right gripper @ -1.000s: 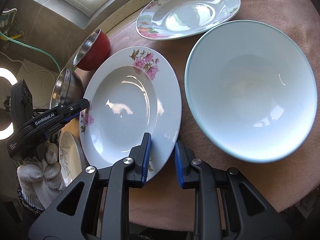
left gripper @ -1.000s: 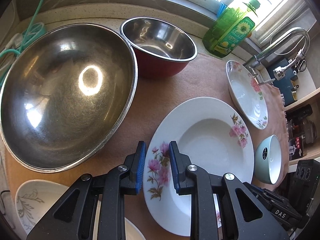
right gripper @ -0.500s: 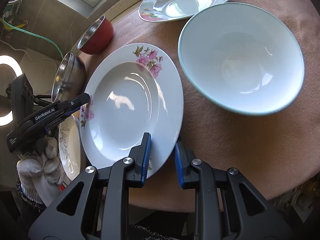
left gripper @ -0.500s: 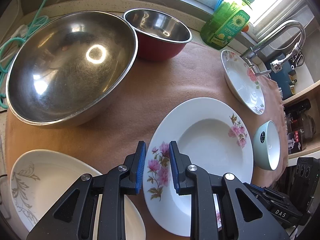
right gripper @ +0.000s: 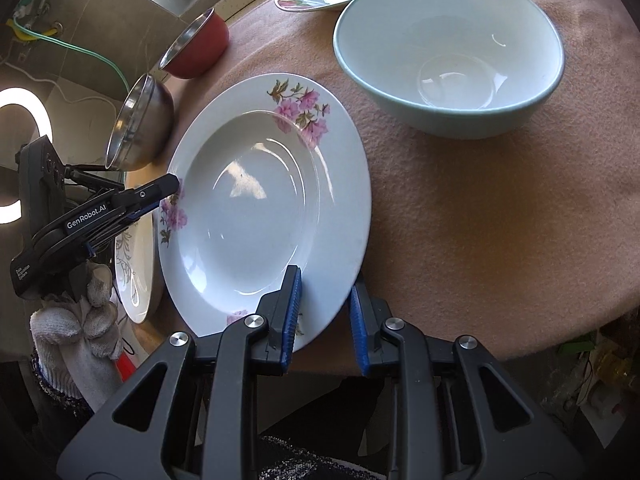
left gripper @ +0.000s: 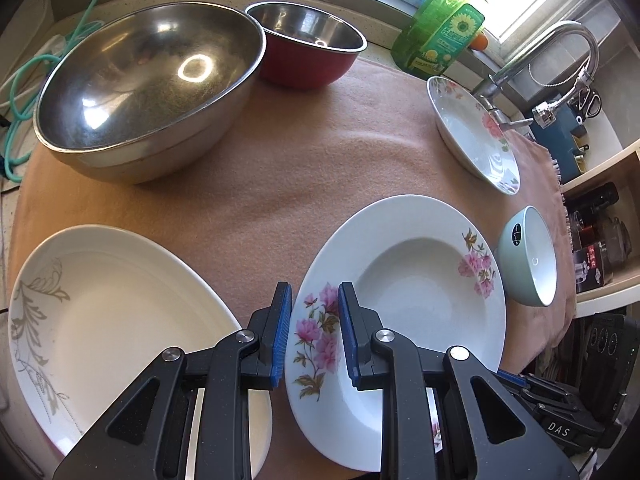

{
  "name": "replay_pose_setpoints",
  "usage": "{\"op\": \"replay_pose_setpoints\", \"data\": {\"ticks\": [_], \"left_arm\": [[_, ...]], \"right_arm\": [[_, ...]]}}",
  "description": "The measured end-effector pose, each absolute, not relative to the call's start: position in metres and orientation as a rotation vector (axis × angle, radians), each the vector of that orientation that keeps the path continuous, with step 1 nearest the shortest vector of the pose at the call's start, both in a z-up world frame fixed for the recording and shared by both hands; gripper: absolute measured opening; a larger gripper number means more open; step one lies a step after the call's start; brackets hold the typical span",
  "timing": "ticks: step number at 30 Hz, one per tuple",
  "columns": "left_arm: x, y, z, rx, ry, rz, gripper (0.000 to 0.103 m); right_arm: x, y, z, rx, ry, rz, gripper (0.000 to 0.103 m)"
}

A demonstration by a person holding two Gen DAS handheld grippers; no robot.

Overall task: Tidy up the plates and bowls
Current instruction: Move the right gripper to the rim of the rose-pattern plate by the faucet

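floral deep plate (left gripper: 420, 276) flat on cloth | mint bowl (right gripper: 448, 52) upright beside

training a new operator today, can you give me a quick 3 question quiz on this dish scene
1. True or false: both grippers, left gripper and right gripper, sit at the rim of the same floral plate.
2. Multiple choice: what stands directly beside the large steel bowl toward the window? A) a glass jug B) the red bowl C) a cutting board
3. Fill in: the small bowl right of the floral plate in the left wrist view, the ____ bowl, is pale green outside and white inside.

Key: 1 true; 2 B; 3 green
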State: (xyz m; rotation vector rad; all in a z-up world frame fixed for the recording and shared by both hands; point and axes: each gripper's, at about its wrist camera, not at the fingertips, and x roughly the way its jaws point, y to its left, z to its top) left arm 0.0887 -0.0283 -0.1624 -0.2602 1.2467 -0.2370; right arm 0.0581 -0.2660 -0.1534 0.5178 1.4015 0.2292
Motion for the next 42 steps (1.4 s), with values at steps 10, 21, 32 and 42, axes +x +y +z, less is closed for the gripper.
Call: {"op": "replay_pose_setpoints", "data": {"ticks": [10,21,32,42], "left_arm": [[0.081,-0.027,-0.162,-0.25,1.249,-0.242,0.022],[0.08,-0.028,-0.158,-0.256,1.23,-0.234,0.021],[0.086,-0.029,-0.138,-0.261,1.182,-0.242,0.023],[0.1,-0.043,-0.122,-0.308,1.136,-0.249,0.056]], "right_arm": [[0.05,-0.261,-0.154,0.502,1.414,0.241,0.025],[0.05,-0.265,-0.148,0.461,1.41,0.242,0.027],[0.052,-0.28,-0.12,0.394,1.34,0.262,0.052],[0.063,-0.308,-0.06,0.284,1.163,0.297,0.076]]}}
